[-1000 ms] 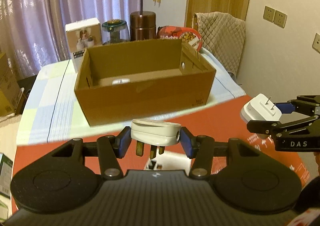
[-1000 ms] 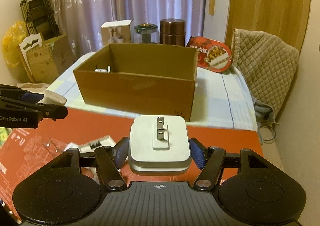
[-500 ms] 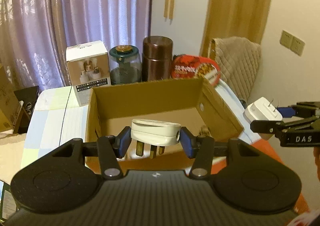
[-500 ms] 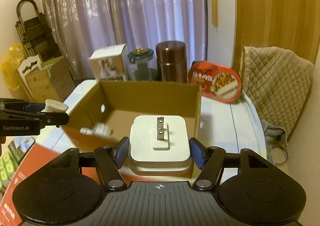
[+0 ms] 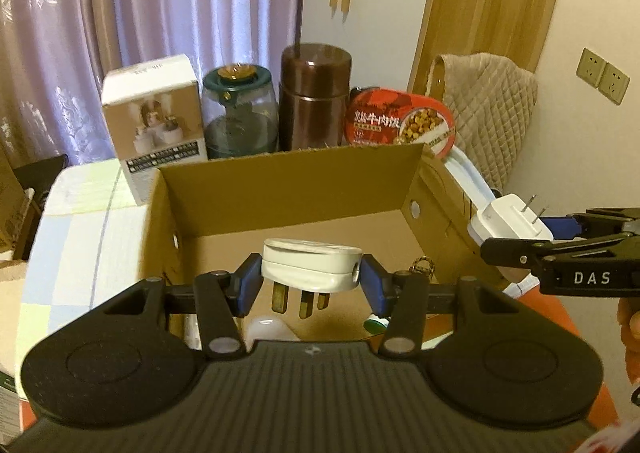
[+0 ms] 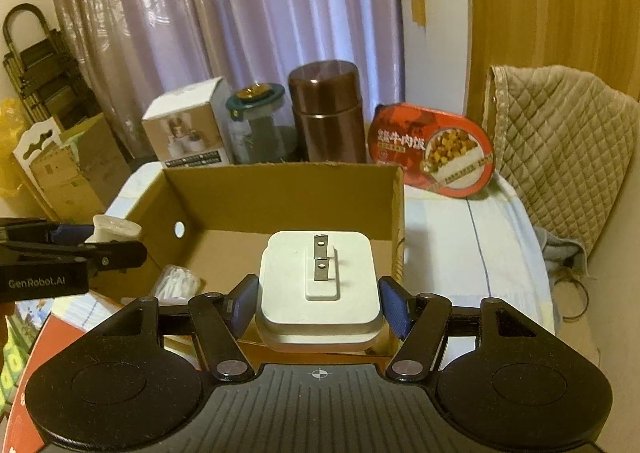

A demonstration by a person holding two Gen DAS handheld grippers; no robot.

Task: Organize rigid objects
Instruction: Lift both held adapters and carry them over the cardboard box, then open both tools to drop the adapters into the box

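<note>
My left gripper point(image 5: 310, 285) is shut on a white three-pin plug point(image 5: 312, 267), its brass pins pointing down over the open cardboard box point(image 5: 288, 189). My right gripper point(image 6: 318, 307) is shut on a square white two-pin charger point(image 6: 318, 289), held above the box's near right corner point(image 6: 396, 245). Each gripper shows at the edge of the other's view: the right gripper point(image 5: 560, 231) with its charger point(image 5: 508, 219) on the right, the left gripper point(image 6: 80, 237) with its plug point(image 6: 116, 229) on the left. Small white items point(image 6: 176, 281) lie on the box floor.
Behind the box stand a white carton point(image 5: 154, 133), a green-lidded glass jar point(image 5: 238, 113), a brown metal canister point(image 5: 314, 97) and a red food tub point(image 5: 400, 125). A quilted cloth point(image 6: 560, 133) hangs at the right. A red mat point(image 6: 24, 373) lies in front.
Both grippers moved forward from above the red mat to over the box, each keeping its plug. The box now fills the lower middle of both views.
</note>
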